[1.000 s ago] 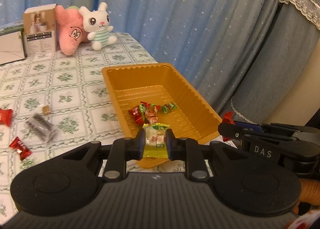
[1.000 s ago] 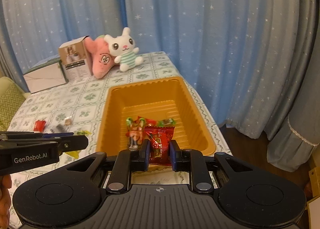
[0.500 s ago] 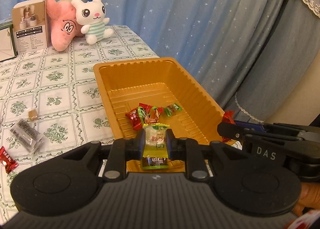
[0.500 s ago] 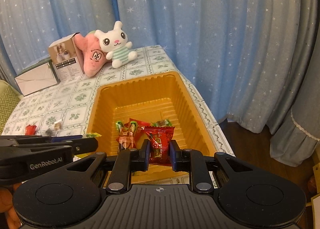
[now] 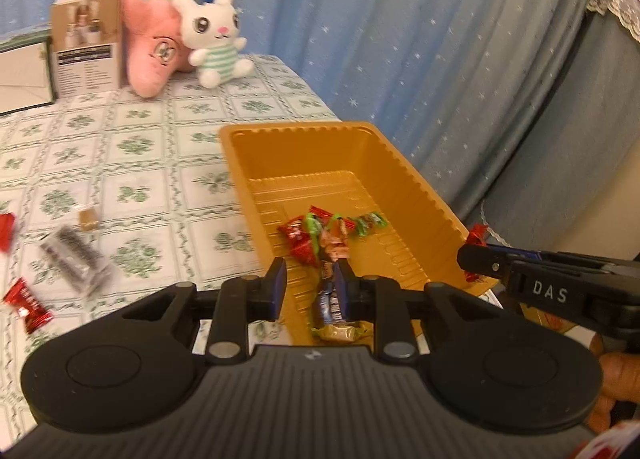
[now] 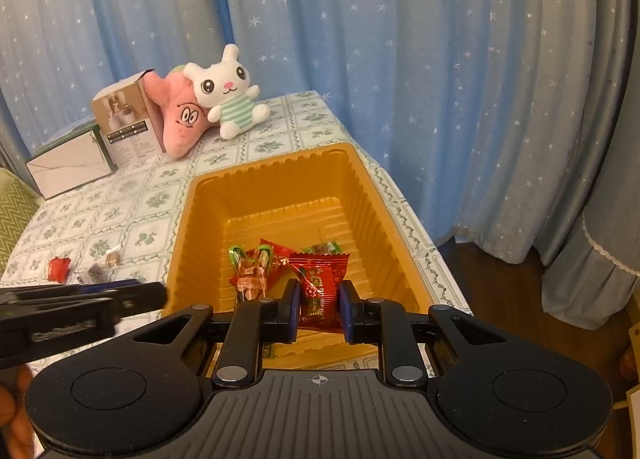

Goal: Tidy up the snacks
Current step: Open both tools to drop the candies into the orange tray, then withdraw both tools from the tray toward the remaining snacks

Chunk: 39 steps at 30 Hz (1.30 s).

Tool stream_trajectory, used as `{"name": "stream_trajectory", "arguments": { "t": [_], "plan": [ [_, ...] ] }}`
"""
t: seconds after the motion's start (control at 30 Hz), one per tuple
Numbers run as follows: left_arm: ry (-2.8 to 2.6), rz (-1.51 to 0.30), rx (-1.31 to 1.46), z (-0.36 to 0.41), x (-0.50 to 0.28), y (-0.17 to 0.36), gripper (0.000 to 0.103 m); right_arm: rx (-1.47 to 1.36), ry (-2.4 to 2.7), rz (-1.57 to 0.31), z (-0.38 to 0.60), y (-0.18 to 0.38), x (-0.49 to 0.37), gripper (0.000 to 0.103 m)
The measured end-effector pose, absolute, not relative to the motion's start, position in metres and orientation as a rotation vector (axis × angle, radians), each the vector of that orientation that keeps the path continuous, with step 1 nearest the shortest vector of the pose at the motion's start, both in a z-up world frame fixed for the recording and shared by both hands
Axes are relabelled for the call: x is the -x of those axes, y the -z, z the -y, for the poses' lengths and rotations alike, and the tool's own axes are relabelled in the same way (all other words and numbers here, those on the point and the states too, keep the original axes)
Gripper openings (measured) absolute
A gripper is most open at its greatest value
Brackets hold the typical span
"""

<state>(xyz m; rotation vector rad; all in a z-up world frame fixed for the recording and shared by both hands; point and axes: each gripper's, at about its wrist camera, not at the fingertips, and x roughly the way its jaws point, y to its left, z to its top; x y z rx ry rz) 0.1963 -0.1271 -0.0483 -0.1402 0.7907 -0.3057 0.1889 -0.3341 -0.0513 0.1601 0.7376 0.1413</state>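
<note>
An orange tray (image 5: 404, 179) (image 6: 200, 227) sits on the patterned tablecloth with several wrapped candies (image 5: 316, 235) (image 6: 256, 263) inside. My left gripper (image 5: 310, 283) is open above the tray's near end. A yellow-green packet (image 5: 334, 315) lies below it in the tray, close to the right finger. My right gripper (image 6: 319, 299) is shut on a red candy packet (image 6: 320, 283) and holds it over the tray's near end. The right gripper's tip with the red packet (image 5: 476, 237) also shows in the left wrist view.
Loose snacks lie on the cloth left of the tray: red candies (image 5: 26, 305), a dark clear packet (image 5: 74, 259) and a small brown sweet (image 5: 89, 219). A box (image 5: 86, 43), a pink plush (image 5: 154, 55) and a white bunny (image 5: 216, 39) stand at the back. Curtains hang past the table's right edge.
My left gripper has opened and the yellow-green packet has dropped from it into the tray. The right gripper still holds the red packet and has moved slightly closer over the tray.
</note>
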Motion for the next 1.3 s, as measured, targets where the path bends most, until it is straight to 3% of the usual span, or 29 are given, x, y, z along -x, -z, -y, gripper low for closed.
{"name": "stream_trajectory", "arguments": {
  "t": [0.57, 0.6, 0.63, 0.7, 0.83, 1.3],
  "plan": [
    [0.262, -0.783, 0.168, 0.100, -0.177, 0.043, 0.027, -0.217, -0.189, -0.730, 0.322, 0.050, -0.202, 0.022],
    [0.260, -0.784, 0.168, 0.099, -0.177, 0.043, 0.028, -0.222, -0.182, -0.726, 0.323, 0.049, -0.203, 0.027],
    [0.257, -0.785, 0.169, 0.098, -0.176, 0.043, 0.029, -0.236, -0.183, -0.720, 0.325, 0.048, -0.202, 0.041],
    [0.251, -0.784, 0.175, 0.095, -0.173, 0.043, 0.031, -0.270, -0.181, -0.701, 0.331, 0.045, -0.199, 0.056],
    [0.238, -0.782, 0.178, 0.089, -0.166, 0.041, 0.034, -0.308, -0.157, -0.686, 0.340, 0.039, -0.188, 0.056],
    [0.185, -0.752, 0.161, 0.062, -0.123, 0.020, 0.058, -0.285, -0.150, -0.712, 0.325, 0.024, -0.123, 0.056]
  ]
}}
